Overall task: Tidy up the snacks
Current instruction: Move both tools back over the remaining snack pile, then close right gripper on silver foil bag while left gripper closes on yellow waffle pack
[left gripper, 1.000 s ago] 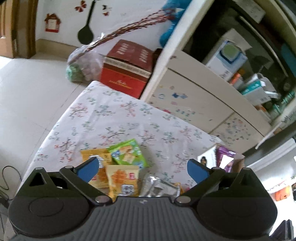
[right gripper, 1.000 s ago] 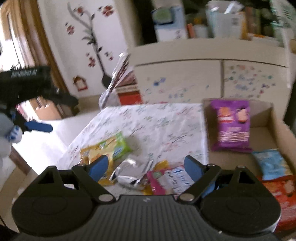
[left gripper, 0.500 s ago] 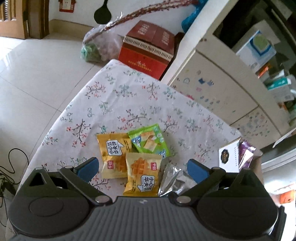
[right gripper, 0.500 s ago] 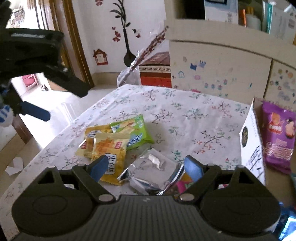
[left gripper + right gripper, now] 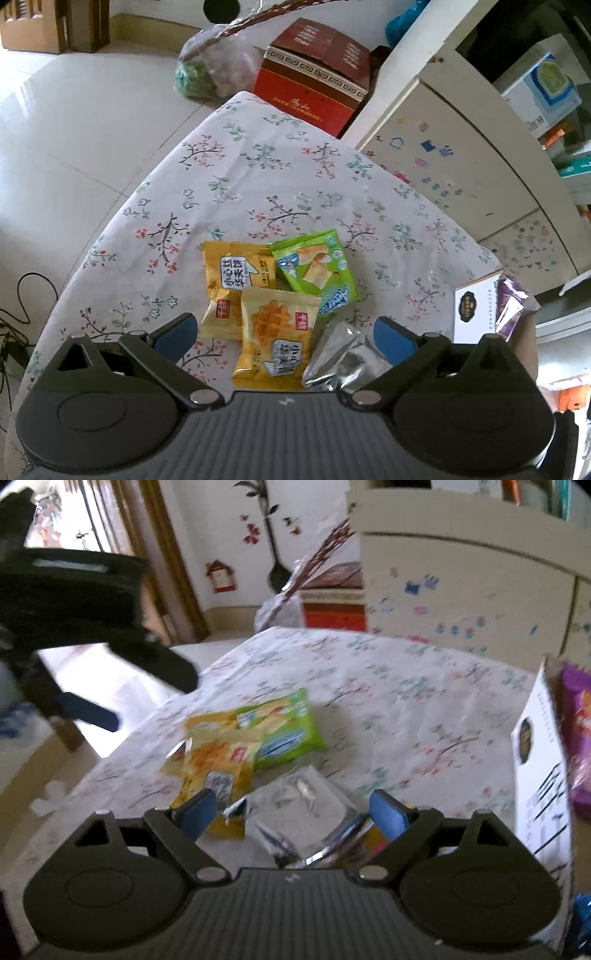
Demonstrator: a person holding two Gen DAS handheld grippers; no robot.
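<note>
The left gripper (image 5: 283, 334) hangs above the near edge of the tabletop (image 5: 258, 177) with its jaws wide apart and empty. Below it lie two yellow packets (image 5: 236, 280), a green packet (image 5: 316, 273) and a silver packet (image 5: 341, 360), touching and overlapping. The right gripper (image 5: 293, 814), jaws also apart and empty, is over the silver packet, beside the box (image 5: 543, 760) at the right edge.

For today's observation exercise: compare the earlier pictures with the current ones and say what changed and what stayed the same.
Both grippers came down closer to the snack pile: the left gripper over the yellow packets, the right gripper over the silver packet. Both stayed open and empty. The packets, green packet and box have not moved.
</note>
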